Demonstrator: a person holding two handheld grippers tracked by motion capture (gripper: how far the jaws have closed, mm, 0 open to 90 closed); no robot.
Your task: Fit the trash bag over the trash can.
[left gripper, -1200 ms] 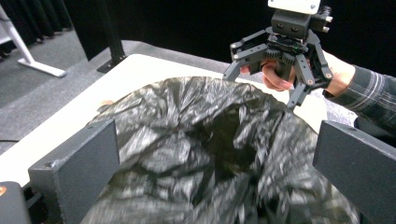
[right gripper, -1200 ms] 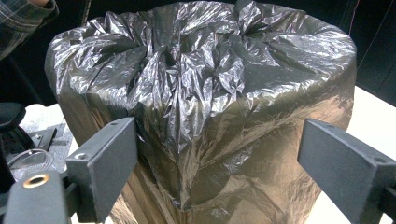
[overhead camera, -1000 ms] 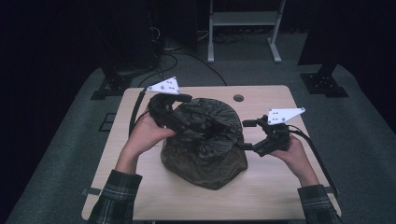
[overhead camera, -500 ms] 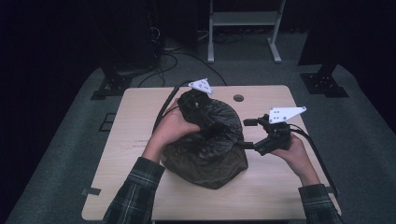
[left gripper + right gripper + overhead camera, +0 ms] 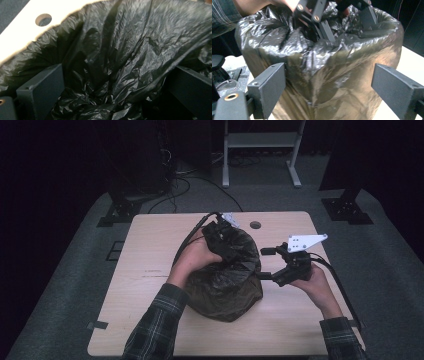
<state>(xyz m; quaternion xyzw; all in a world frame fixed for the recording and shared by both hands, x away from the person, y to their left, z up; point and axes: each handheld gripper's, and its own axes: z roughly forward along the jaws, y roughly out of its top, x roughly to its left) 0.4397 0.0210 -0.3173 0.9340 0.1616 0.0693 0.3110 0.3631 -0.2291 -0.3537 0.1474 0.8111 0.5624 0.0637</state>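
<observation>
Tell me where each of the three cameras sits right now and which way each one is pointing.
High view: above the person's side, looking forward and down on the table; both forearms, left gripper and right gripper show.
Left gripper view: rides the left gripper, looking down into the black bag; its open jaws rise from below.
Right gripper view: rides the right gripper, facing the bag's side; its open jaws flank it, the left gripper at the top.
All share the bag.

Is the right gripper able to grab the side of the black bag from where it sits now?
Probably yes. The right gripper sits open beside the black plastic bag, its jaws facing the bag's side with nothing between them. The left gripper works at the bag's top, out of the way.
</observation>
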